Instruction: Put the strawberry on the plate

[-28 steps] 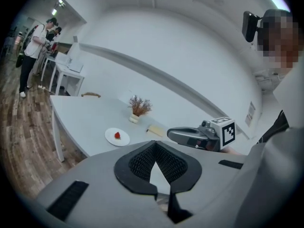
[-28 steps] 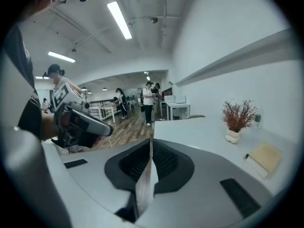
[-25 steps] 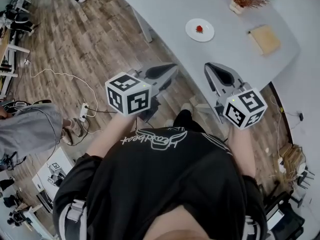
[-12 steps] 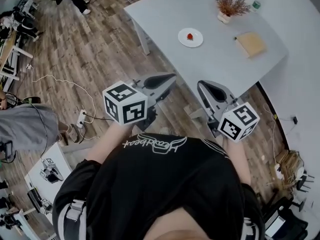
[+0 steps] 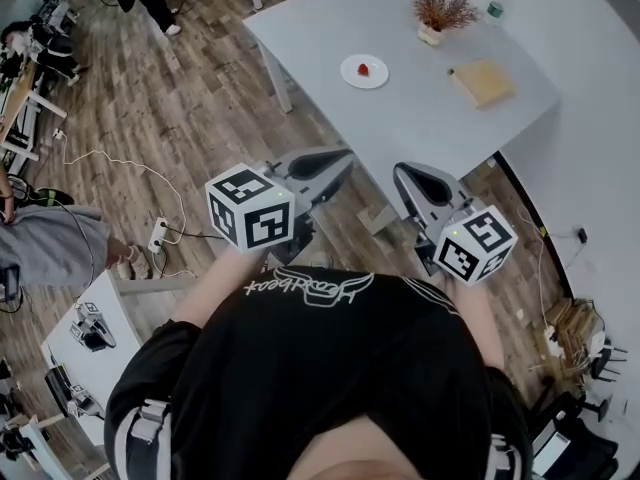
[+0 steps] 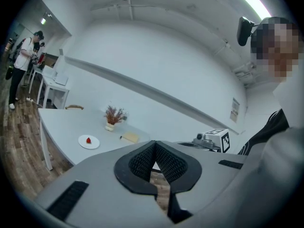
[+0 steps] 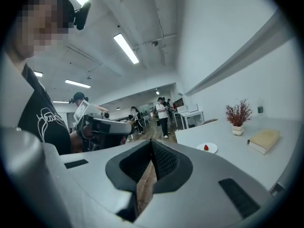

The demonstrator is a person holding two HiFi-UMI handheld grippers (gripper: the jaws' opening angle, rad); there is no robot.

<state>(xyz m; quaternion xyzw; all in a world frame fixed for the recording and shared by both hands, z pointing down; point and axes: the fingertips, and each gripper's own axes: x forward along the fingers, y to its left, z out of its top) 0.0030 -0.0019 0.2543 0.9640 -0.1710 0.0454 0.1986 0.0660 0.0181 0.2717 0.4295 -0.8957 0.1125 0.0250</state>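
Ok: small red strawberry (image 5: 364, 67) sits on the round white plate (image 5: 349, 73), centre of it, on the pale grey worktop (image 5: 430, 118). In the head view that's 12 o'clock, far side of frame. Both the left tool (image 5: 343, 160) and the right tool (image 5: 402, 175) are well apart from the plate, with wood-plank floor (image 5: 200, 98) below the left one. Each tool is pressed together at the tips, nothing between them. From the plate, reddish dried plant in a white pot (image 5: 438, 10) at 1 o'clock, flat tan block (image 5: 481, 81) at 3 o'clock.
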